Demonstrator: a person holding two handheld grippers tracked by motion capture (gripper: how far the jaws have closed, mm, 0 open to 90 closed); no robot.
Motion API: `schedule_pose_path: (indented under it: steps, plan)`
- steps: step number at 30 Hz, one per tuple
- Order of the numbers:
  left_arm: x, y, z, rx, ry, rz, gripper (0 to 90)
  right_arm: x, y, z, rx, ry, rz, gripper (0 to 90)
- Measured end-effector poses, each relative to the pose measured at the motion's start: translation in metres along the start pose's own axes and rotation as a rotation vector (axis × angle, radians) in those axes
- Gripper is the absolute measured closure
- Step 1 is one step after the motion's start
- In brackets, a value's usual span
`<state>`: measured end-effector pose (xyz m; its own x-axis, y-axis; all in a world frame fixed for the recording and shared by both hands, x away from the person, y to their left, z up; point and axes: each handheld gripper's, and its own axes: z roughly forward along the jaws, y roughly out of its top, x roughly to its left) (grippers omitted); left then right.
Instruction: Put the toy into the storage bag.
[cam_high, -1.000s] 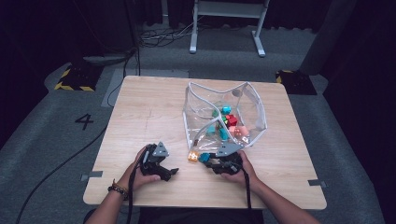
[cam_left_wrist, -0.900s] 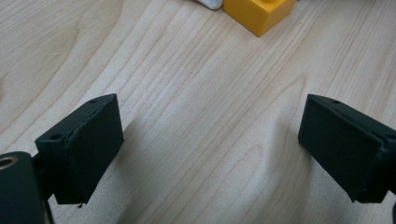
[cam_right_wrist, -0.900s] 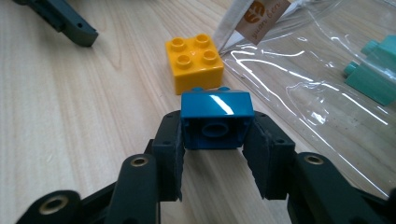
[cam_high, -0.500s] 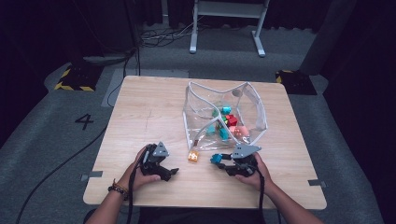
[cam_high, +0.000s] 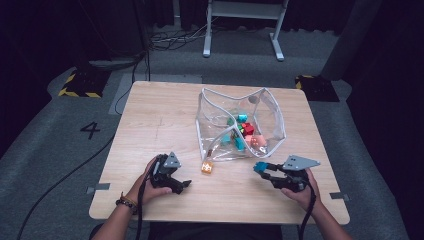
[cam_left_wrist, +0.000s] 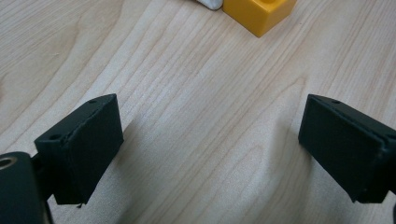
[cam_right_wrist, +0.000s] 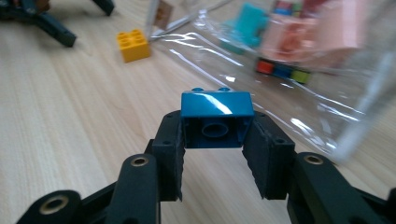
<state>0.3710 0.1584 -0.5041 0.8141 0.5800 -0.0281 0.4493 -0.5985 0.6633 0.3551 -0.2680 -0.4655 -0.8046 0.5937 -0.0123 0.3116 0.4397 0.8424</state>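
Blue toy brick (cam_right_wrist: 217, 117): clamped between the jaws of my right tool (cam_high: 265, 170), above the counter (cam_high: 150, 120), near the clear zip pouch (cam_high: 240, 127). Left tool (cam_high: 181, 185): jaws wide, empty, resting near the yellow brick (cam_high: 207, 167).

High view overhead, far; gripper views low, close; all share yellow brick (cam_high: 207, 167)

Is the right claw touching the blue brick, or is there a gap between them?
Touching. In the right gripper view, both pads of the right claw press against the sides of the blue brick, holding it above the table.
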Motion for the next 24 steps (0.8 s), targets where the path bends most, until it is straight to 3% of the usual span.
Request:
schedule_pose_path:
  steps: [4, 10, 17, 24]
  plan:
    - [0.000, 0.000, 0.000, 0.000, -0.004, -0.002, 6.6, -0.016, -0.006, -0.020, -0.037, -0.060, 0.046, 59.7]
    - [0.000, 0.000, 0.000, 0.000, 0.000, 0.000, 6.6, -0.031, -0.005, -0.036, -0.063, -0.118, 0.075, 59.7]
    - [0.000, 0.000, 0.000, 0.000, 0.000, 0.000, 6.6, -0.042, -0.001, -0.048, -0.101, -0.163, 0.088, 59.7]
    - [0.000, 0.000, 0.000, 0.000, -0.001, 0.000, 6.6, -0.051, 0.016, -0.063, -0.139, -0.199, 0.083, 59.7]
